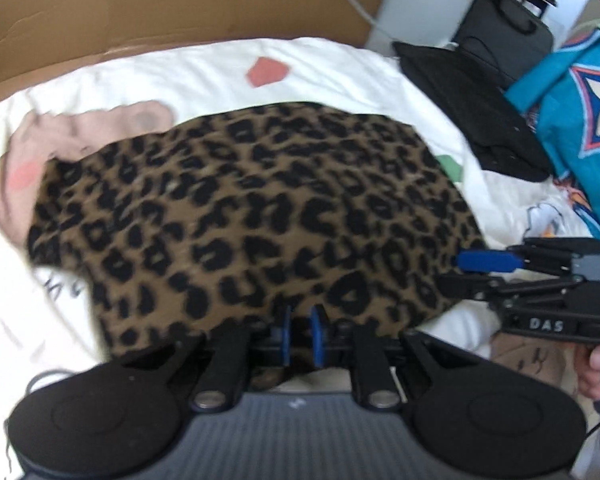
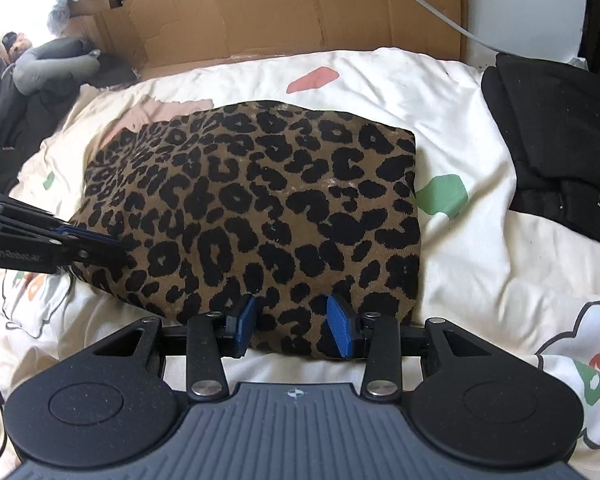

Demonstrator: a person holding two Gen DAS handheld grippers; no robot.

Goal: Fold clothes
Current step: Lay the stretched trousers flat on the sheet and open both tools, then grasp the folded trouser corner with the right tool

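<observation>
A: What lies at the left of the right wrist frame?

B: The left gripper [image 2: 116,246] comes in from the left edge, its blue-padded fingers close together at the near left corner of the folded brown-and-black leopard-print knitted garment [image 2: 260,208]. In its own blurred view, the left gripper [image 1: 300,334] has its pads a narrow gap apart, with the garment's near edge between them.

A: And the middle?

B: The garment fills the centre of both frames, lying flat on the white duvet with coloured patches [image 2: 480,264]. The right gripper [image 2: 292,326] sits at the lower centre, fingers spread wide on either side of the near hem, gripping nothing.

A: The right side?

B: A black folded cloth [image 2: 560,152] rests at the upper right of the duvet. Brown cardboard [image 2: 280,8] stands along the top.
</observation>
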